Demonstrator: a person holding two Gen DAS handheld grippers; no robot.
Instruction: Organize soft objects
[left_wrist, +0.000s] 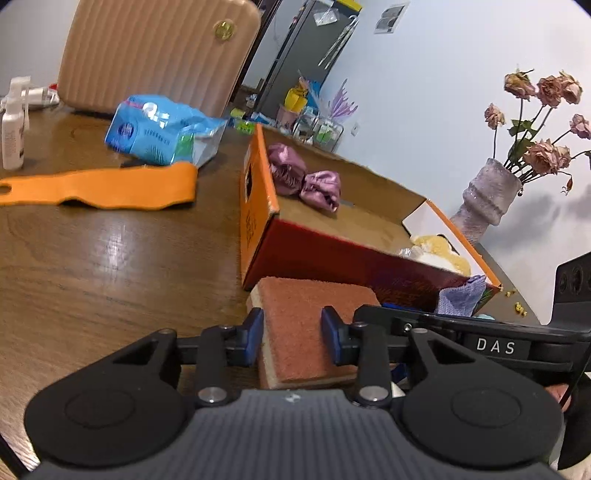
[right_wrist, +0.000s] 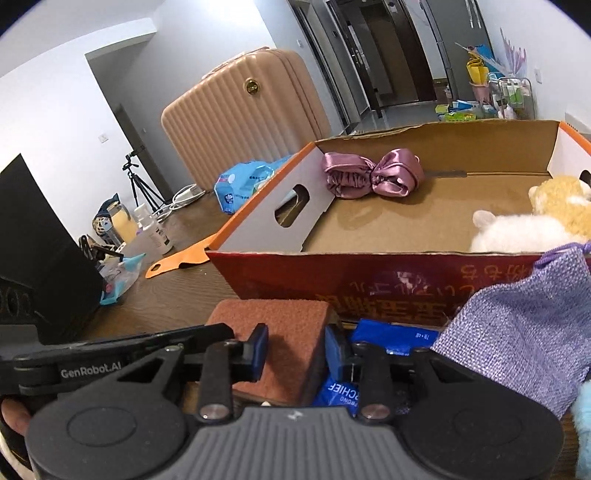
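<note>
A brown scouring sponge (left_wrist: 310, 325) lies on the wooden table in front of an open orange cardboard box (left_wrist: 258, 206). My left gripper (left_wrist: 292, 341) is shut on the sponge, its blue pads pressing both sides. In the right wrist view my right gripper (right_wrist: 295, 350) is also around the sponge (right_wrist: 280, 339), with small gaps at the pads. The box (right_wrist: 369, 273) holds a purple satin bow (right_wrist: 373, 173), also seen in the left wrist view (left_wrist: 304, 179), and a white and yellow plush toy (right_wrist: 532, 218). A lilac cloth pouch (right_wrist: 524, 332) leans on the box front.
A blue packet (right_wrist: 384, 339) lies under the right gripper. An orange strap (left_wrist: 99, 186), a blue tissue pack (left_wrist: 162, 133) and a white bottle (left_wrist: 13, 125) lie on the table. A pink suitcase (left_wrist: 155, 51) stands behind. A vase of dried roses (left_wrist: 487, 192) stands right.
</note>
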